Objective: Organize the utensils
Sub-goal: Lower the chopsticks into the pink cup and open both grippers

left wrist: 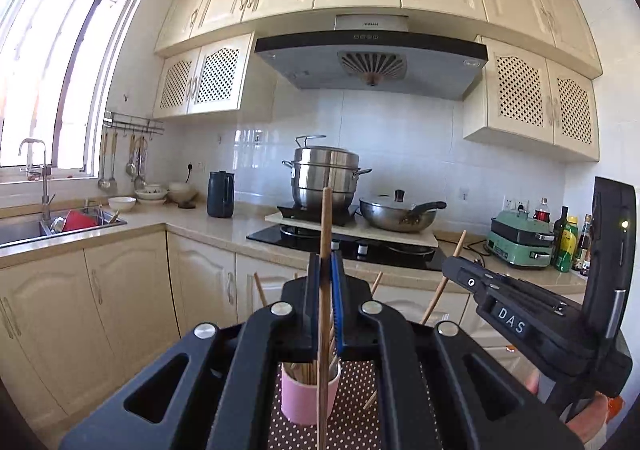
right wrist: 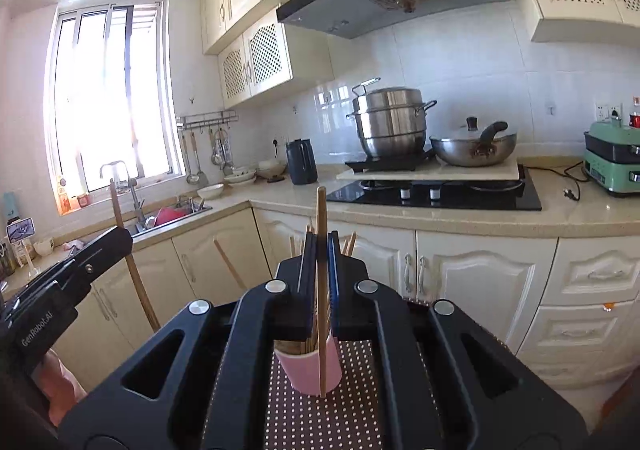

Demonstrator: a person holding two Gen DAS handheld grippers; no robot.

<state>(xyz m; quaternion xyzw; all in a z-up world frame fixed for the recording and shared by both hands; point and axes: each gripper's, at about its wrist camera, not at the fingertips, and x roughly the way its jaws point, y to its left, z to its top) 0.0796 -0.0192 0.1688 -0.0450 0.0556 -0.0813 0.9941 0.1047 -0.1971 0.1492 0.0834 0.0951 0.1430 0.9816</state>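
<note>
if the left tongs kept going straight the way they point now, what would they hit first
Probably the lower cabinet front under the black cooktop. The left tongs, shut on a chopstick, aim there; depth is unclear.

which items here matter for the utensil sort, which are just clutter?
In play:
left gripper, shut on a chopstick
right gripper, shut on another chopstick
pink cup of chopsticks

Clutter:
steamer pot
wok
black kettle
green cooker
</note>
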